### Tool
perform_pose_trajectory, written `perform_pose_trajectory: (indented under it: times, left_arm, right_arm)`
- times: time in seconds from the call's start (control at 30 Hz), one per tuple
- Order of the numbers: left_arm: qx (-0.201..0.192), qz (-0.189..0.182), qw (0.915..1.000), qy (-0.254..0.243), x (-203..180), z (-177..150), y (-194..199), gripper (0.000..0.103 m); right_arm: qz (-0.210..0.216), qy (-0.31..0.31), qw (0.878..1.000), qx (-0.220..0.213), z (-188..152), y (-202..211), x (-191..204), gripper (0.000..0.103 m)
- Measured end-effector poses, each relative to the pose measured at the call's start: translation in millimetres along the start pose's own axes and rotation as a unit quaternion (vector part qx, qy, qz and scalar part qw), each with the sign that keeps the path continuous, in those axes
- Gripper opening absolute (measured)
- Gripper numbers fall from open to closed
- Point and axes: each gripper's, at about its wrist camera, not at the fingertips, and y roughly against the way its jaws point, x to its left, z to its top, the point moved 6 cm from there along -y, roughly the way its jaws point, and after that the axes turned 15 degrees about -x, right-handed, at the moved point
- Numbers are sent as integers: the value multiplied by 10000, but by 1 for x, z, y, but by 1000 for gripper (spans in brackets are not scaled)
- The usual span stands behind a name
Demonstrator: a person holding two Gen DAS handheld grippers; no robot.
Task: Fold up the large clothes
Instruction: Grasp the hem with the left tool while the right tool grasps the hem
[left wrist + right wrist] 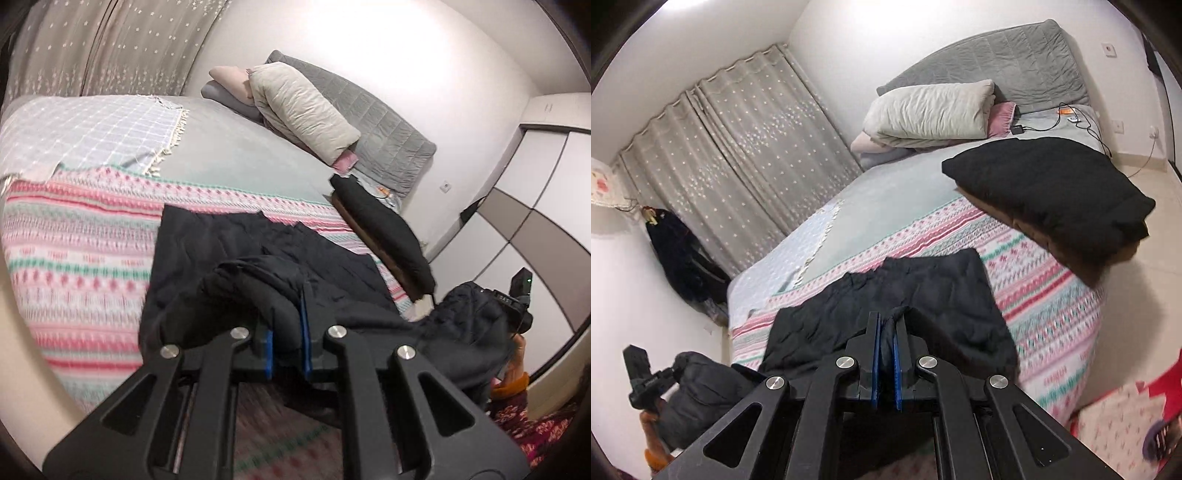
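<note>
Dark quilted garment (258, 251), far part flat on the striped bedspread (81, 236), near edge bunched and lifted.

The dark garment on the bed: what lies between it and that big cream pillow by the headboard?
In both wrist views, patterned pink blanket, then bare grey sheet, lie between the dark garment and cream pillow.

Both the left gripper (288, 332) and right gripper (886, 350) angle downward, fingers clamped on fabric.

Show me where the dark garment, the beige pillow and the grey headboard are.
dark garment (923, 291): right wrist view, flat part on the bed.
beige pillow (931, 109): right wrist view, middle of its top face.
grey headboard (384, 125): left wrist view, quilted front.
</note>
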Motion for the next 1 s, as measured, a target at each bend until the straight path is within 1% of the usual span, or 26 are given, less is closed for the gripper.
perform_pose_trajectory:
  times: [0.1, 0.23, 0.33, 0.47, 0.53, 0.6, 0.67, 0.73, 0.8, 0.83, 0.87, 0.9, 0.93, 0.97, 1.0]
  left_arm:
    - [103, 112, 9999, -1, 15, 7, -37, 13]
    - [313, 309, 9990, 21, 43, 7, -89, 14]
    - [533, 545, 9971, -37, 65, -3, -126, 15]
    - [837, 886, 9925, -131, 93, -27, -170, 17]
    - [916, 970, 9908, -216, 100, -40, -185, 19]
    - [899, 949, 9912, -209, 106, -47, -195, 20]
    - [895, 913, 9916, -201, 108, -49, -201, 21]
    - [961, 873, 9914, -158, 108, -49, -202, 22]
    - [1041, 841, 9910, -35, 107, -46, -197, 28]
    - [1047, 805, 9912, 1, 105, -43, -193, 36]
    - [1010, 731, 9922, 18, 102, -39, -184, 46]
    - [970, 698, 9928, 12, 101, -36, -179, 52]
    - [877, 741, 9934, -64, 99, -30, -166, 66]
    - [785, 847, 9931, -183, 98, -26, -157, 80]
    - [694, 910, 9929, -320, 97, -23, -149, 83]
  right_arm:
    - [-150, -6, 9999, 31, 4, -36, -11, 5]
    - [-258, -67, 9995, 166, 5, -87, -30, 5]
    - [-388, -88, 9987, 304, 1, -125, -46, 5]
    - [-597, -207, 9964, 567, -15, -168, -71, 6]
    - [-749, -157, 9943, 747, -26, -185, -83, 7]
    - [-873, -115, 9917, 940, -38, -199, -94, 8]
    - [-970, -70, 9900, 1022, -49, -211, -104, 8]
    - [-956, -178, 9894, 1078, -56, -219, -113, 9]
    - [-887, -401, 9891, 1103, -59, -221, -120, 12]
    - [-820, -538, 9889, 1118, -58, -219, -122, 18]
    - [-769, -653, 9887, 1109, -56, -216, -123, 26]
    - [-717, -740, 9890, 1064, -53, -209, -124, 33]
    - [-686, -785, 9895, 1002, -49, -202, -125, 53]
    - [-680, -799, 9902, 917, -46, -192, -126, 68]
    - [-672, -790, 9910, 850, -44, -185, -126, 70]
